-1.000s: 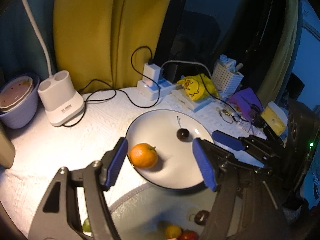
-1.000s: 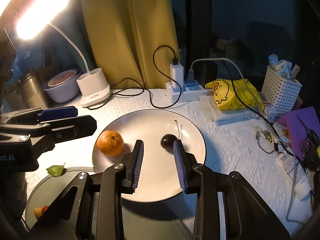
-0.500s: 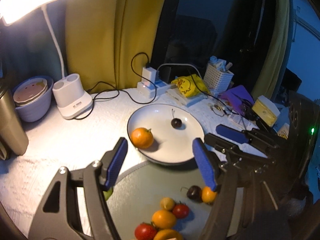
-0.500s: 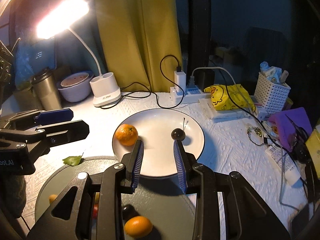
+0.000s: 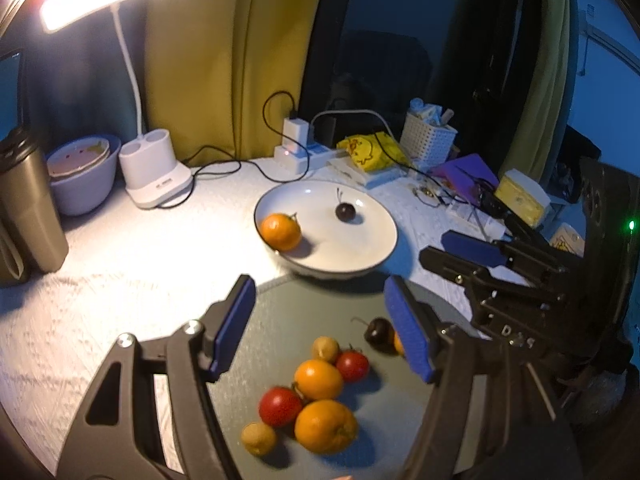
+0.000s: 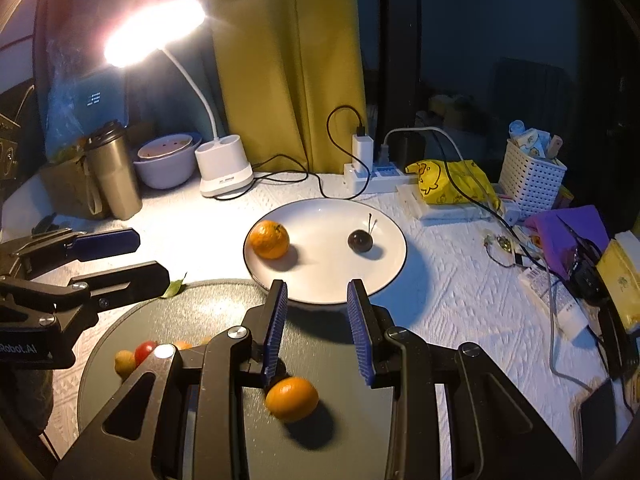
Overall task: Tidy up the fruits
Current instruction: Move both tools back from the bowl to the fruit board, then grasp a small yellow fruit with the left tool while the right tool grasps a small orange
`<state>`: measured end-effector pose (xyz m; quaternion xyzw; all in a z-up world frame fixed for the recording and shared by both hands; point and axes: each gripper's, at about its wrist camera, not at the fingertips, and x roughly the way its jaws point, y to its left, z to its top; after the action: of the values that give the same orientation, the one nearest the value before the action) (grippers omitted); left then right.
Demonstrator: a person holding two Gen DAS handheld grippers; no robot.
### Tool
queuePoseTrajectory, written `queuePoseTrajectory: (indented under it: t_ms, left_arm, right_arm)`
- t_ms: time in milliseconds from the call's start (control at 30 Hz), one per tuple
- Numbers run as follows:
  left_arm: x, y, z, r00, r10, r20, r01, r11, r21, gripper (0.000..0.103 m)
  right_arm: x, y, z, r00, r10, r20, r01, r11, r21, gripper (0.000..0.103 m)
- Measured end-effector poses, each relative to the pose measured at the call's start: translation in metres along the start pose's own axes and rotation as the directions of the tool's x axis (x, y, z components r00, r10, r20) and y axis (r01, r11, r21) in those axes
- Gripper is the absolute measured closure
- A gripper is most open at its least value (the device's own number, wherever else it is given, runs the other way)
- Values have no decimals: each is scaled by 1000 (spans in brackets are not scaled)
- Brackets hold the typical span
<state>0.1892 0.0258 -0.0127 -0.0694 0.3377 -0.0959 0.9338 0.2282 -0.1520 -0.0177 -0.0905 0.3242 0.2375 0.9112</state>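
Observation:
A white plate (image 5: 372, 256) (image 6: 384, 280) holds an orange (image 5: 281, 231) (image 6: 269, 239) and a dark cherry (image 5: 345, 212) (image 6: 359, 240). Nearer me, a dark round tray (image 5: 296, 320) (image 6: 200, 300) holds several small fruits: oranges (image 5: 325, 426), red tomatoes (image 5: 280, 406), small yellow fruits (image 5: 259, 438) and a dark cherry (image 5: 378, 330). One small orange (image 6: 291, 398) lies below my right gripper (image 6: 318, 334). My left gripper (image 5: 320, 328) is open and empty above the tray. The right gripper is also open and empty.
A lit desk lamp (image 6: 224, 168), a steel tumbler (image 6: 114, 172) and a bowl (image 6: 166, 160) stand at the back left. A power strip with cables (image 6: 368, 168), a yellow bag (image 6: 452, 180), a white basket (image 6: 532, 176) and clutter fill the right. A green leaf (image 6: 174, 288) lies by the tray.
Both grippers have pulled back and up from the plate, so the tray and its fruits come into view. The fruit on the plate has not moved.

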Motion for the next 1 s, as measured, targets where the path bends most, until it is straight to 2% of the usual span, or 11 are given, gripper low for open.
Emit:
queuePoseTrajectory:
  t_ms: [600, 1000]
  left_arm:
    - [-10, 6, -52, 998, 61, -13, -61, 998, 14, 34]
    - [-13, 20, -88, 995, 92, -48, -93, 996, -16, 34]
  right_arm:
    - [-7, 6, -35, 999, -2, -43, 2, 1000, 11, 70]
    - [1, 4, -58, 995, -7, -96, 10, 999, 31, 70]
